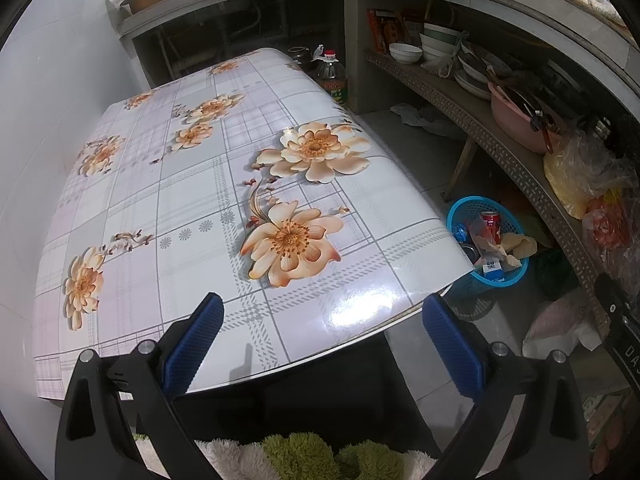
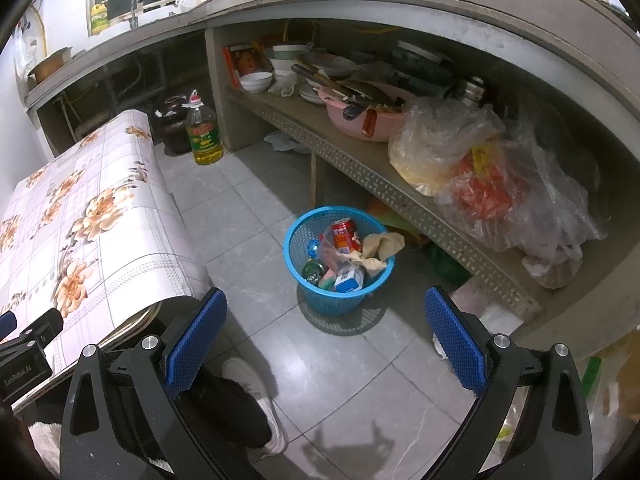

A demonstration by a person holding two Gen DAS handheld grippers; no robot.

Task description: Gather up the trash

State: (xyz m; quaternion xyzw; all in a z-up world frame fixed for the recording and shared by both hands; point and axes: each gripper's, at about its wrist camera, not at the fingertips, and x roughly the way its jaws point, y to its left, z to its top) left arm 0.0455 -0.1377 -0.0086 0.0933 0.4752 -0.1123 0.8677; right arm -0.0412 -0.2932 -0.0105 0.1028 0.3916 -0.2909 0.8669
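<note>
Nearest in the right wrist view, right gripper (image 2: 325, 340) held over the grey tiled floor (image 2: 248, 216), blue pads (image 2: 192, 336) spread wide, nothing between them; below, a shoe (image 2: 256, 396) and dark trouser leg of the person. Just beyond and dead ahead of the gap, slightly low of it, the blue basket (image 2: 300, 248) standing upright on the floor, mouth facing up, already holding a red can (image 2: 345, 234), crumpled paper (image 2: 378, 246), a small carton (image 2: 349, 280) and wrappers. Nearest in the left wrist view, left gripper (image 1: 322, 340) hanging at the near edge of the flowered table (image 1: 180, 208), pads likewise spread and empty. No loose trash visible on the tabletop. From there the basket (image 1: 516, 276) lies to the right, beyond the table's right corner and lower, partly hidden by it. Right gripper judged the nearer and better lined up with the basket. Farther off, a shelf (image 2: 360, 160) with a pink basin (image 2: 360, 120) and plastic bags (image 2: 480, 176); far left of it, an oil bottle (image 2: 204, 136) on the floor. Collection seems largely done; whether more trash remains outside these views, unclear.
</note>
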